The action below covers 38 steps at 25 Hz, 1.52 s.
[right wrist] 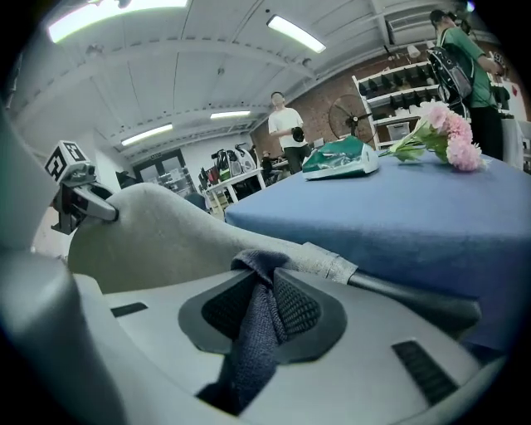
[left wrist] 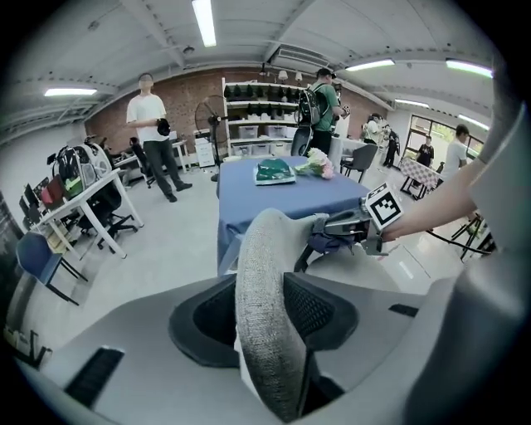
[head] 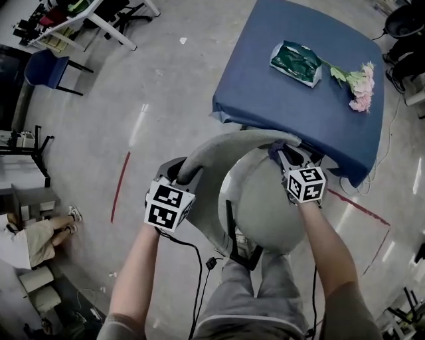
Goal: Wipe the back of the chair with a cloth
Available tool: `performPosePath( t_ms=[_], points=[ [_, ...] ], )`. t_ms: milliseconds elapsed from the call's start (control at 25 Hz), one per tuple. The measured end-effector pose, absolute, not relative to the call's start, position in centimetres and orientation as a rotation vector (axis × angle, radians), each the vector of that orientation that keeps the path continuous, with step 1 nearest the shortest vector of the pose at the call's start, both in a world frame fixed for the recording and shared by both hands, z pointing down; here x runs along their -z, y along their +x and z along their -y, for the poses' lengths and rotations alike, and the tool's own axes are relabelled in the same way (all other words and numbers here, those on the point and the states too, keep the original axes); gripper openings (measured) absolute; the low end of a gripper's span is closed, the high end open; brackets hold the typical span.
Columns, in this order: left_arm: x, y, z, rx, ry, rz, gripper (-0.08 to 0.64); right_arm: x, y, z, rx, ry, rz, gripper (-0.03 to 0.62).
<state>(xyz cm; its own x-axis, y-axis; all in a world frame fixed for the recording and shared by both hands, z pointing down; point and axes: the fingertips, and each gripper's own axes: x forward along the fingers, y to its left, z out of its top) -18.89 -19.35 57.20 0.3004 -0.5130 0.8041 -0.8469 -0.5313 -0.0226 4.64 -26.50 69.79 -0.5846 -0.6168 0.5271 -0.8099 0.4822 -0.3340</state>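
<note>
Grey fabric chair back (head: 226, 143): my left gripper (head: 182, 172) clamps its top edge at the left, and my right gripper (head: 285, 155) pinches a dark blue cloth (right wrist: 253, 332) at its right end.

Pale grey floor (head: 166, 99) crossed by a red line (head: 119, 187); square table (head: 279, 106) under a blue cover, bearing a green packet (head: 296, 63) and pink flowers (head: 362, 86). Blue chair (head: 45, 70) and white desk (head: 70, 26) toward the upper left. Far end closed by a brick wall (left wrist: 187, 91), fronted by white shelves (left wrist: 257, 116) and a standing fan (left wrist: 205, 112). White ceiling lit by long strip lights (left wrist: 203, 21).
</note>
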Motion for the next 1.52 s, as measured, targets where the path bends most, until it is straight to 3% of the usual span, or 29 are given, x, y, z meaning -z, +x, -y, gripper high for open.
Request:
performPosePath(
  t_ms=[280,520,880,1200,1320,1520],
  points=[
    [-57.2,-18.9,19.3,-1.024,2.144,1.188,0.131,-72.6,1.8,27.0,-0.776,1.158,2.391,0.084],
    [-57.2,-18.9,19.3,-1.003,2.131,1.219,0.126,-73.4,-5.4,25.0,-0.814,1.033,2.463,0.084],
    [-57.3,-19.0,19.2,-0.942,2.111,1.207,0.119,-72.5,-17.1,6.0,-0.819,0.256,2.581,0.084],
    [-57.3,-19.0,19.3,-0.893,2.098,1.190,0.110,-73.0,-10.0,-10.3,-0.858,-0.252,2.376,0.077],
    [-57.3,-19.0,19.2,-0.887,2.093,1.197,0.110,-73.6,-8.7,-11.6,-0.835,-0.327,2.327,0.077],
    [-57.4,-18.9,19.3,-0.864,2.084,1.219,0.109,-71.9,-13.1,-6.8,-0.731,-0.231,2.482,0.075]
  ],
)
